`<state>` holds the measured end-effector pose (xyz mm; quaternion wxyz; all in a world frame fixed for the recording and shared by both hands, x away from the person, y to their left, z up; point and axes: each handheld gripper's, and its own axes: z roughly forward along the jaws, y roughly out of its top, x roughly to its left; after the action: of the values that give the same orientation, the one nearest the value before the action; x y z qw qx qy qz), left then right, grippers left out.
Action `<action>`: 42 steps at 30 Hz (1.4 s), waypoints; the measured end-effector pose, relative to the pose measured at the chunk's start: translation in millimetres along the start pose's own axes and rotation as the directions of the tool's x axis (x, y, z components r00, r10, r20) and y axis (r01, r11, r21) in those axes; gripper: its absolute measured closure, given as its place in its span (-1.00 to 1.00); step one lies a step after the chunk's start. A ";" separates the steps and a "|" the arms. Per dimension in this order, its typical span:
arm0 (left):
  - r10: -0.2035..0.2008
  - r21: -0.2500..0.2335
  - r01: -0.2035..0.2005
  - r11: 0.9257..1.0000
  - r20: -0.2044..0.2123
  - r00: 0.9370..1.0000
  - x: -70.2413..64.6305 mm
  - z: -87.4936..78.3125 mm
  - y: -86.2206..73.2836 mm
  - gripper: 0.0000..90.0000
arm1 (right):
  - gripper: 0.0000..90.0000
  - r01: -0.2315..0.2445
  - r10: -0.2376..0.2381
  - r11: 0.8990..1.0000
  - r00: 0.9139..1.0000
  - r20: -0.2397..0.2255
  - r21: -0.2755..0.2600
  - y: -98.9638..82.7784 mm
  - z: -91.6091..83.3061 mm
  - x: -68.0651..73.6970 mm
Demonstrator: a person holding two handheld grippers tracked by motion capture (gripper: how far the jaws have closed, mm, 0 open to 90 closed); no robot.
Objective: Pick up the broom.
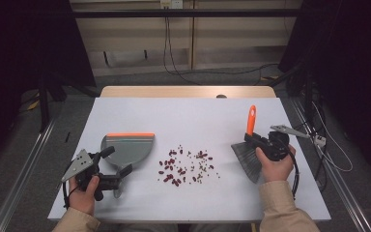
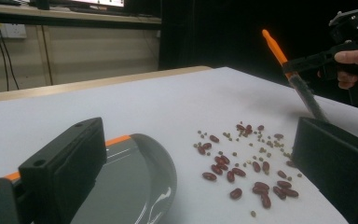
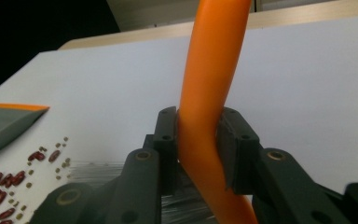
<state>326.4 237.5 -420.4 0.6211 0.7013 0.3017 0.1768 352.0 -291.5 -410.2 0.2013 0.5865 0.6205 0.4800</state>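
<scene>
At the left of the high view the person's left hand holds the left gripper low over the white table; its jaws stand apart on either side of the grey handle of the dustpan, and from its own view the two black jaws are spread wide with the pan lying between them, no pad pressing on it, so the tongs read as released; the dustpan is a grey scoop with an orange lip along its far edge, lying flat on the table with its open side towards the beans; just right of it, near the middle of the table, lies a loose scatter of dark red beans mixed with smaller pale green ones, spread thin and apart from the pan's edge; further right stands the brush, its grey bristles fanned down on the table just beside the right edge of the scatter, its orange handle tilted up and away from the person; the right gripper, borne by the right hand, is clenched on that handle, and in the right gripper view both pads press the orange handle from either side, with bristles showing grey below the jaws.
</scene>
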 end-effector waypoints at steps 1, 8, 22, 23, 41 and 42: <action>0.001 -0.001 -0.001 1.000 0.000 1.000 -0.4 0.3 0.4 -0.93 | 0.58 -0.001 0.001 1.000 1.000 -0.007 -0.009 1.0 -1.2 0.1; 0.002 -0.006 -0.002 1.000 -0.001 1.000 -2.7 1.9 3.1 -0.93 | 0.59 -0.034 0.029 0.996 0.997 -0.065 -0.081 6.8 -13.5 3.6; 0.023 -0.004 -0.023 1.000 0.016 1.000 -8.9 9.7 6.1 -0.93 | 0.59 -0.066 0.053 0.991 0.992 -0.115 -0.117 9.2 -19.5 2.0; 0.026 -0.003 -0.026 1.000 0.016 1.000 -8.8 9.9 6.6 -0.93 | 0.59 -0.055 0.042 0.991 0.993 -0.109 -0.121 9.8 -19.8 2.6; 0.035 0.012 -0.036 0.999 0.063 0.997 -23.6 28.9 27.9 -0.93 | 0.59 -0.048 0.022 0.983 0.989 -0.147 -0.176 22.1 -25.4 13.5; 0.037 0.018 -0.038 0.999 0.069 0.997 -25.2 30.9 30.2 -0.93 | 0.59 -0.048 0.020 0.982 0.988 -0.151 -0.184 23.0 -25.6 14.4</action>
<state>332.8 196.3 -392.8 0.6209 0.7185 0.2688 0.1612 340.2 -290.9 -374.8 0.2006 0.5380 0.5757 0.5821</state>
